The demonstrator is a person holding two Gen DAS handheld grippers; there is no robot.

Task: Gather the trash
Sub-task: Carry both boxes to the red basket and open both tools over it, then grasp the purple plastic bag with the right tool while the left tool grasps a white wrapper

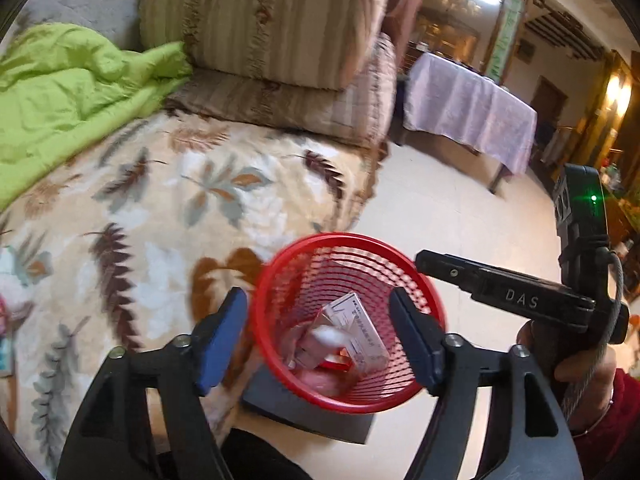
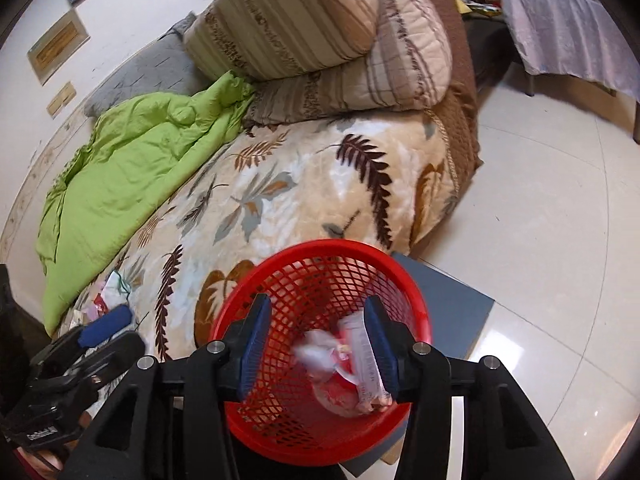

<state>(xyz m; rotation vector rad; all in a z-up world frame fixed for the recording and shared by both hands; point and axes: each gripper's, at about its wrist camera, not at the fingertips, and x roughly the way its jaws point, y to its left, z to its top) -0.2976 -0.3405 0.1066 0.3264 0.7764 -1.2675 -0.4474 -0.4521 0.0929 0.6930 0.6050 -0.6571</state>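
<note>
A red mesh basket [image 1: 344, 237] [image 2: 320, 246] stands on a dark grey mat [image 2: 452, 296] on the floor beside the bed. Inside lie a white printed packet [image 1: 360, 328] [image 2: 366, 364], a blurred white wad [image 1: 324, 338] [image 2: 316, 350] and red-and-pink scraps. My left gripper [image 1: 320, 340] hovers open over the basket mouth, nothing between its blue pads. My right gripper [image 2: 316, 352] is open above the basket too, also holding nothing. In the right wrist view, a blue pad [image 2: 106, 326] of the left gripper shows at lower left.
The bed carries a leaf-print blanket [image 2: 280, 200], a green quilt [image 2: 132, 168] and stacked striped pillows [image 2: 288, 20]. Small crumpled scraps [image 2: 108, 292] lie on the blanket near its left edge. Pale tiled floor [image 2: 540, 220] lies to the right; a cloth-covered table [image 1: 468, 112] stands beyond.
</note>
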